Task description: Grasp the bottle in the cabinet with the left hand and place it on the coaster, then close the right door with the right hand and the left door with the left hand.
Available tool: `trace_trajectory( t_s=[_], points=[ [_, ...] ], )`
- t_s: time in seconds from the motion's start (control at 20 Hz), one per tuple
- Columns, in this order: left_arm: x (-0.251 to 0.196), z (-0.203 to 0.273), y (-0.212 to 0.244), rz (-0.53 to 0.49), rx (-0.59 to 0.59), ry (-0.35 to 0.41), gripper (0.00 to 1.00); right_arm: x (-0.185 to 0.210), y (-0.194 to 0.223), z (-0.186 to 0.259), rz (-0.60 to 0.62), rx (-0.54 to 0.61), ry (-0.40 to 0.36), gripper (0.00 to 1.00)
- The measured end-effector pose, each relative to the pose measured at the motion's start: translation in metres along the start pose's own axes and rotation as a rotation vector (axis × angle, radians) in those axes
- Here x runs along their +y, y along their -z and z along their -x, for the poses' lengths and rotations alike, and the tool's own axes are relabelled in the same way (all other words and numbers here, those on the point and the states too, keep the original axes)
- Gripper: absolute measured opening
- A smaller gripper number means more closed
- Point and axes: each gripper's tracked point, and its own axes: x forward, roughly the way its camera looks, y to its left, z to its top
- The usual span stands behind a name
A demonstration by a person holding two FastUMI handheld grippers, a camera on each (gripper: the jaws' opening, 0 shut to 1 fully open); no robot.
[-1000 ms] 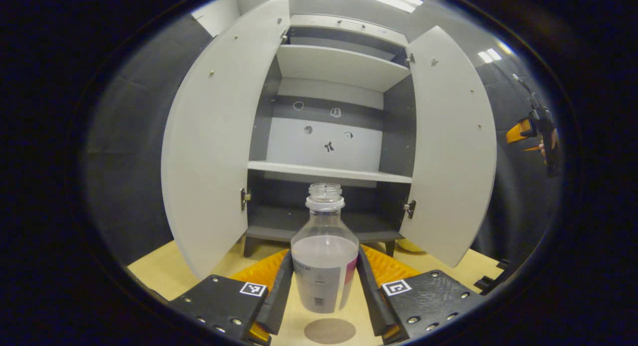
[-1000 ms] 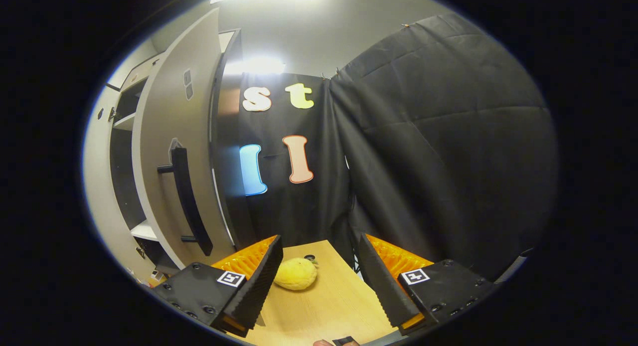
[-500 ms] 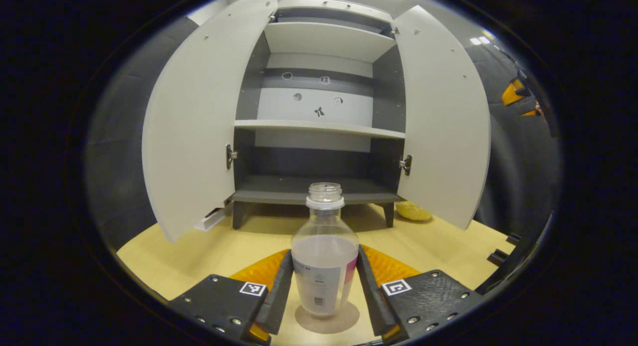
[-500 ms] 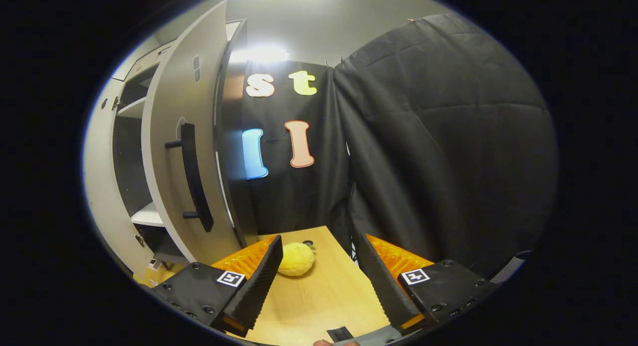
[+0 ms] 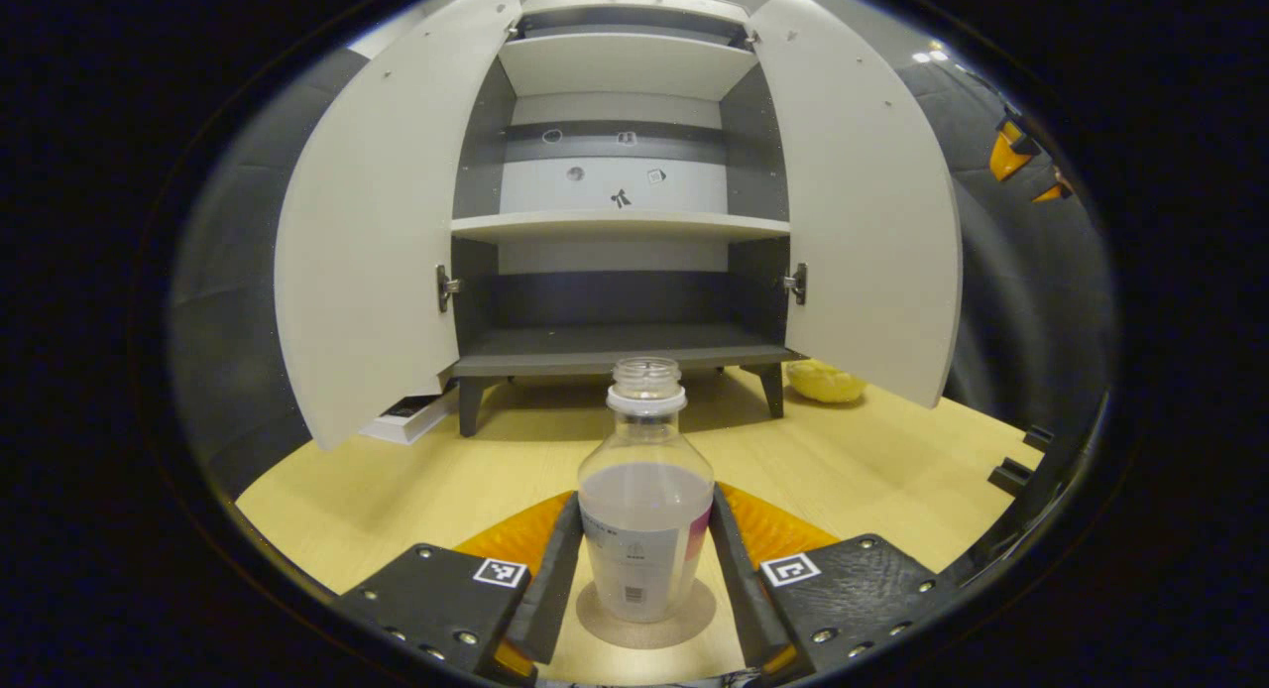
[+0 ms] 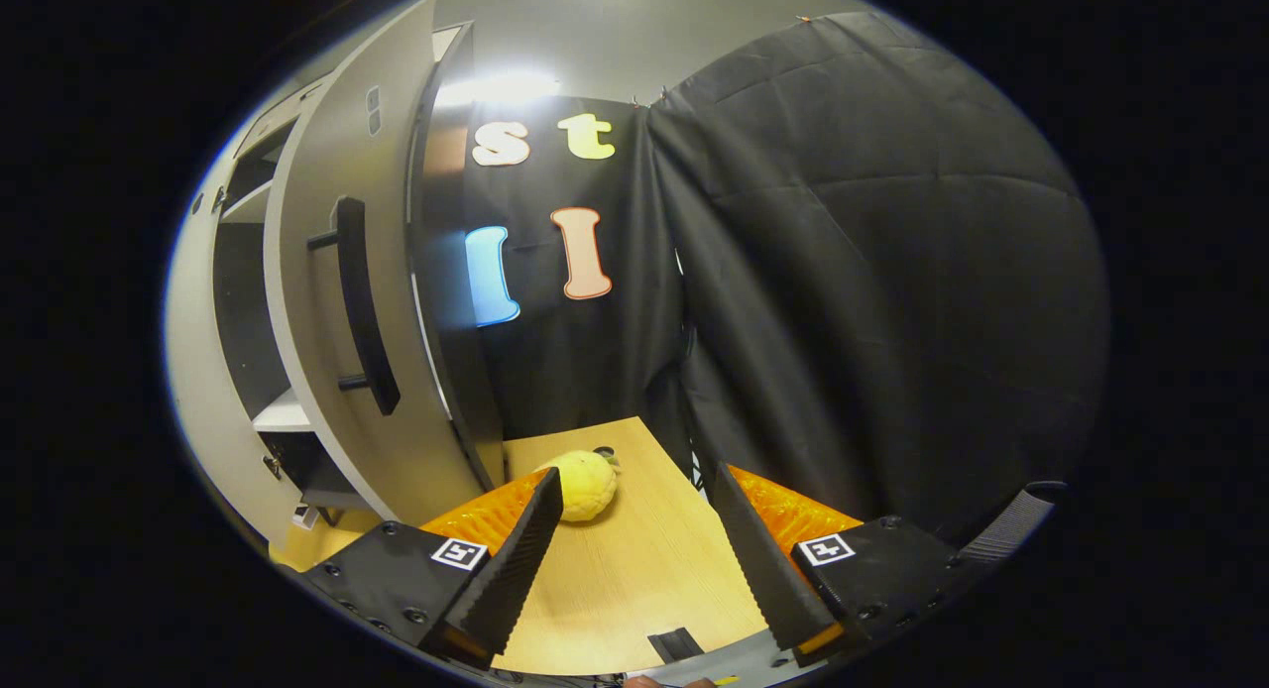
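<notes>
The bottle [image 5: 645,500] has come down and is now sitting on the coaster [image 5: 646,616] at 6 o'clock, the left claw [image 5: 644,569] still pinching it. Release comes next; the right claw [image 6: 634,559] is hanging spread beside the right door [image 6: 342,301].
</notes>
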Motion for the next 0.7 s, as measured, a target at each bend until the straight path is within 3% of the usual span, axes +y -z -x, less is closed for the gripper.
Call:
trace_trajectory(
  t_s=[0.1,0.15,0.2,0.35,0.45,0.5,0.7],
  points=[
    [0.001,0.003,0.005,-0.001,0.013,-0.004,0.71,0.002,0.006,0.0,-0.008,0.015,-0.004,0.98],
    [0.003,0.005,0.006,0.0,0.019,-0.007,0.77,0.004,0.01,0.0,-0.023,0.025,-0.009,0.98],
    [0.003,0.009,0.008,0.008,0.024,-0.01,0.71,0.005,0.014,-0.001,-0.038,0.034,-0.012,0.98],
    [0.008,0.015,0.002,0.032,0.023,-0.024,0.94,0.004,0.016,-0.002,-0.044,0.042,-0.009,0.98],
    [0.006,0.021,-0.001,0.047,0.019,-0.014,1.0,0.001,0.017,0.0,-0.03,0.038,-0.006,0.98],
    [0.007,0.027,-0.001,0.054,0.025,-0.017,0.94,-0.002,0.018,-0.001,-0.024,0.036,-0.002,0.98],
    [0.008,0.078,-0.007,0.097,0.023,-0.061,0.94,-0.007,0.024,0.0,-0.035,0.039,0.006,0.98]
  ],
)
